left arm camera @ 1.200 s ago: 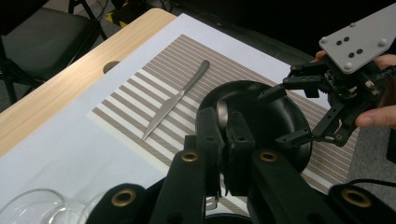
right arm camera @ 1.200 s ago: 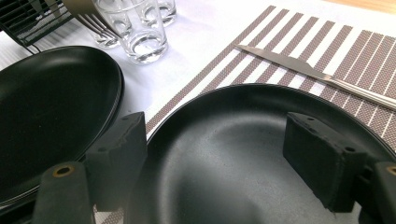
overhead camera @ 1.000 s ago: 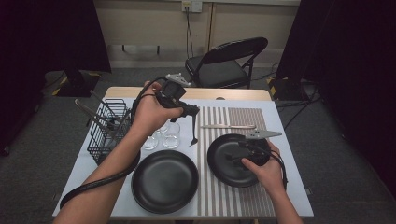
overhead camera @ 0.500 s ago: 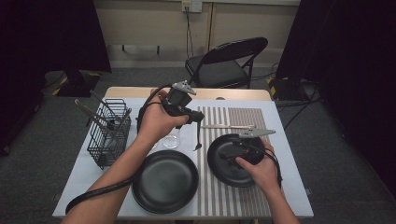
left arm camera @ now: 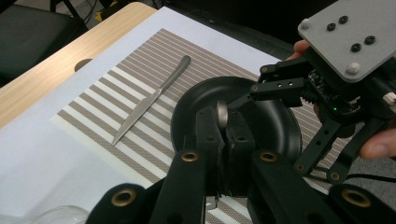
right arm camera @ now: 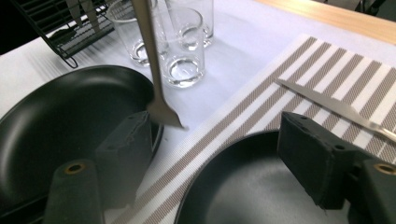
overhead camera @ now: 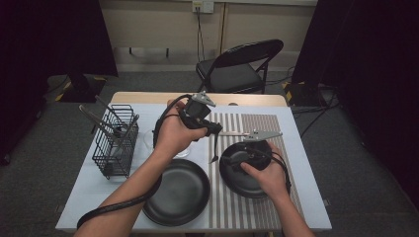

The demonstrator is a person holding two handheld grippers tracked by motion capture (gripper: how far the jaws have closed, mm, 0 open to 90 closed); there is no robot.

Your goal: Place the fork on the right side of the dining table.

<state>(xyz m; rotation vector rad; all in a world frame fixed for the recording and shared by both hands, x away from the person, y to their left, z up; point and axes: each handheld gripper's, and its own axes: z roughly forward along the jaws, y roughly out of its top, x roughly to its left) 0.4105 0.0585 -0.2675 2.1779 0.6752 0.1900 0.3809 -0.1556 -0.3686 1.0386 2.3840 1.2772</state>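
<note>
Two hand-held grippers are at work over the place setting, and the left one has just changed position. The left hand-held gripper (overhead camera: 213,130) has come across from above the glasses and now hangs over the gap between the two plates. It is clenched on the handle of a fork (right arm camera: 161,109), which hangs tines-down just short of the cloth. The right hand-held gripper (right arm camera: 215,154) hovers low over the right plate (left arm camera: 275,121). Its jaws have just been closing a little, yet they still stand wide, with nothing gripped between them. Judging from this, the fork is about to be laid beside that plate, opposite the knife, and the right hand looks ready to steady or receive it.

Below both grippers the worktop (overhead camera: 306,158) carries a white cloth, and a striped placemat (overhead camera: 257,123) lies under the right plate. The left plate (overhead camera: 178,195) sits below and to the near side of the left hand-held gripper. A wire basket (overhead camera: 116,143) holding more cutlery stands well off to its left. Two clear glasses (right arm camera: 184,46) stand just beyond the hanging fork. The knife (left arm camera: 149,100) lies flat on the placemat past the right plate. Behind the worktop are a folding chair (overhead camera: 237,69), a grey carpet and dark curtains.
</note>
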